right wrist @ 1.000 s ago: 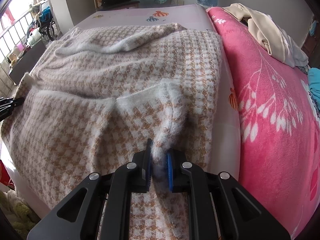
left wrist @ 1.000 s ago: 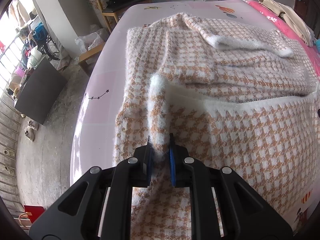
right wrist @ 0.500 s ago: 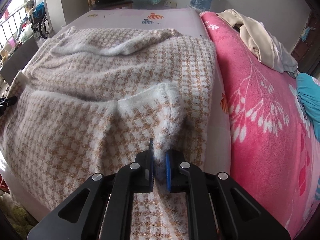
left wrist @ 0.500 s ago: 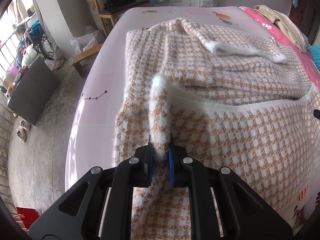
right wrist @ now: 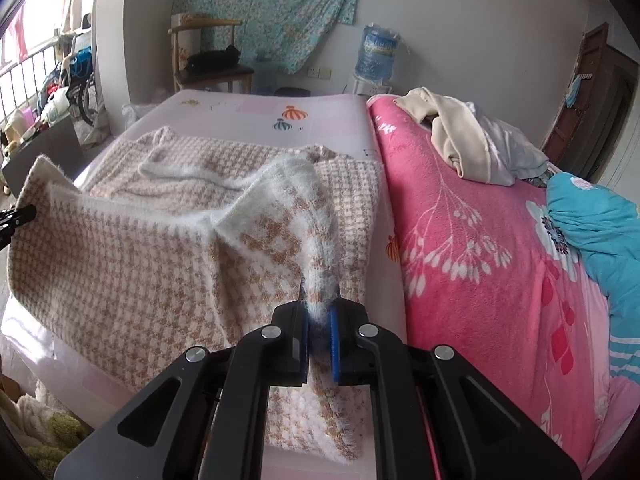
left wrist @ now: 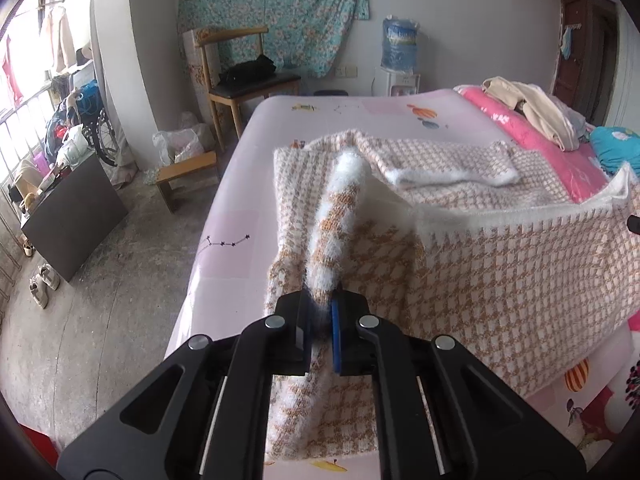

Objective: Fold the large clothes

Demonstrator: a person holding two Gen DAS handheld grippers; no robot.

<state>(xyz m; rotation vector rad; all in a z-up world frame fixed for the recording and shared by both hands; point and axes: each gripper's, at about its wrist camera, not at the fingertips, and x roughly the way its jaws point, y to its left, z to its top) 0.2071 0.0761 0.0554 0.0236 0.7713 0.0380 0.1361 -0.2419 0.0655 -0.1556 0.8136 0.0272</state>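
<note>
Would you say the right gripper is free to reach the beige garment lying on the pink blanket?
Probably not yet: the right gripper is shut on the houndstooth sweater, a lifted fold. The path across the pink blanket to the beige garment looks unobstructed, but it would have to release first.

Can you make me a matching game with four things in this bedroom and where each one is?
Things:
1. checked sweater
2. water bottle
3. beige clothes pile
4. black bag

Places:
A. on the wooden chair
B. on the pink blanket
C. pinched at its hem by the left gripper and the right gripper
D. against the back wall, on a dispenser

Pairs: 1-C, 2-D, 3-B, 4-A
</note>
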